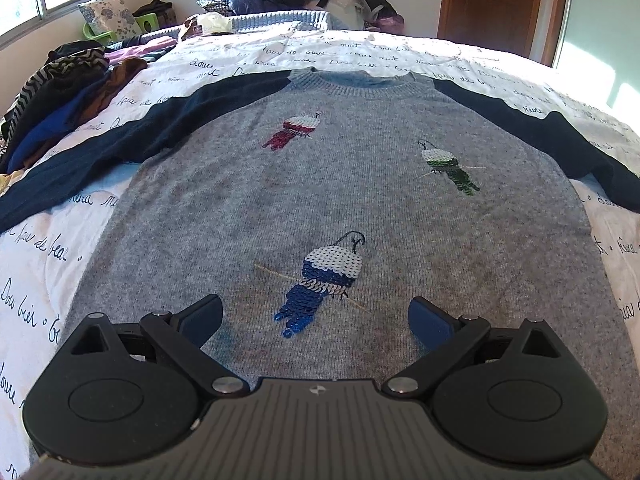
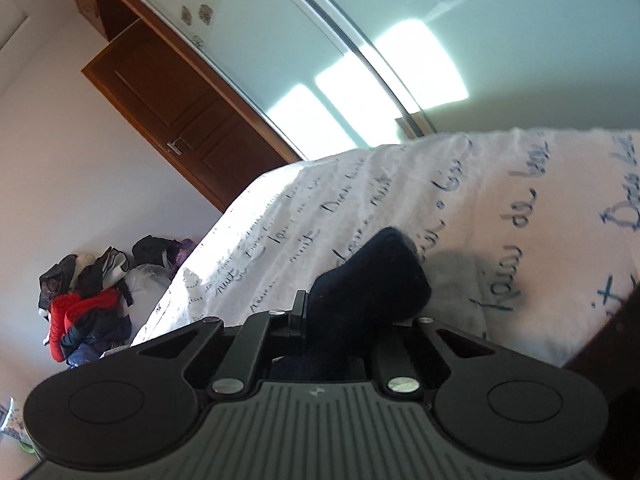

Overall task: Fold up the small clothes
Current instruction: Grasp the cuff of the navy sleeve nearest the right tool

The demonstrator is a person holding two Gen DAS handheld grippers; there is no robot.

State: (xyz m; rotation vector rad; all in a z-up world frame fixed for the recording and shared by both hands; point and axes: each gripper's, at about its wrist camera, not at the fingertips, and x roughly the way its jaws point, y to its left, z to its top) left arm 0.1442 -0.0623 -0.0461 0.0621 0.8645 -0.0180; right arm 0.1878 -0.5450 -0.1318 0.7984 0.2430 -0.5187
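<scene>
grey knit sweater with navy sleeves and three sequin parrots [image 1: 320,184] is lying flat, front up, on the white bedspread with dark handwriting print [image 1: 48,264]. right gripper [image 2: 344,320] is pinching the navy sleeve cuff [image 2: 372,276], jaws closed on the fabric, cuff sticking up above the bedspread. left gripper [image 1: 316,320] is hovering over the sweater's lower part, jaws spread wide, holding nothing. pile of dark clothes [image 1: 60,96] is sitting on the bed's left side.
</scene>
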